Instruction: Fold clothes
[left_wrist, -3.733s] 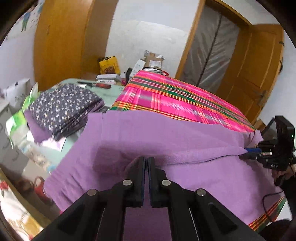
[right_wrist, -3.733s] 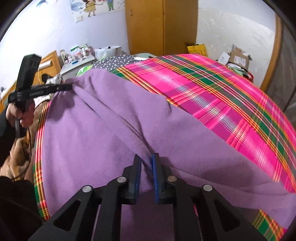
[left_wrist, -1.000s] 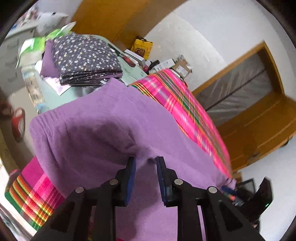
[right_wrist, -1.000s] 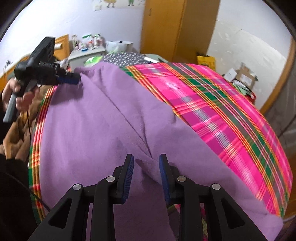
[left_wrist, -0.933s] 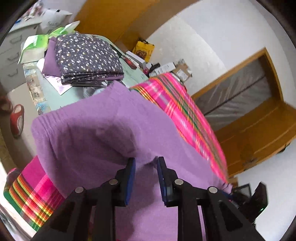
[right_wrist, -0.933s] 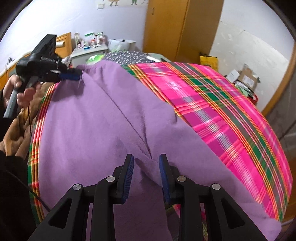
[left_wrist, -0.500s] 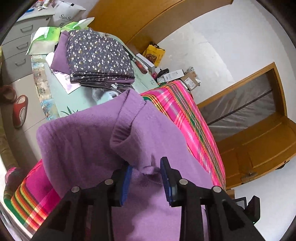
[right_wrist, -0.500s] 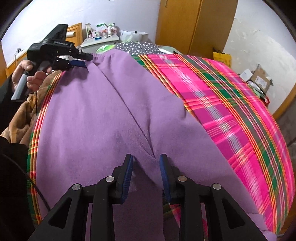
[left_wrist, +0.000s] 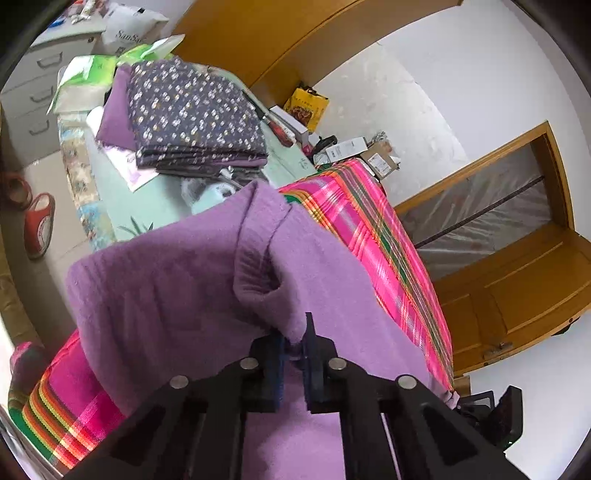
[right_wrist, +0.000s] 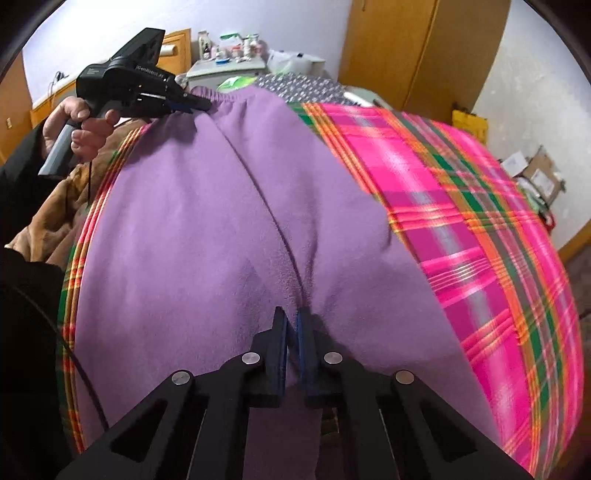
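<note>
A purple fleece garment (right_wrist: 192, 229) lies spread across a pink plaid bedspread (right_wrist: 480, 206). My left gripper (left_wrist: 293, 332) is shut on a bunched fold of its ribbed waistband edge (left_wrist: 258, 266), which is raised off the bed. In the right wrist view this left gripper (right_wrist: 201, 105) shows at the far end of the garment, held by a hand (right_wrist: 85, 125). My right gripper (right_wrist: 291, 321) is shut on the purple cloth at a seam crease, near the bed's front edge. Part of the right gripper (left_wrist: 461, 404) shows low on the right in the left wrist view.
A stack of folded dark floral clothes (left_wrist: 192, 118) sits on a pale green table (left_wrist: 159, 199) beside the bed. Red slippers (left_wrist: 38, 225) lie on the floor. Grey drawers (left_wrist: 33, 92), boxes (left_wrist: 376, 158) and wooden doors (left_wrist: 509, 295) surround the bed.
Both grippers had a gap between their fingers half a second ago and have now shut on the purple cloth. The left one has lifted the waistband fold higher.
</note>
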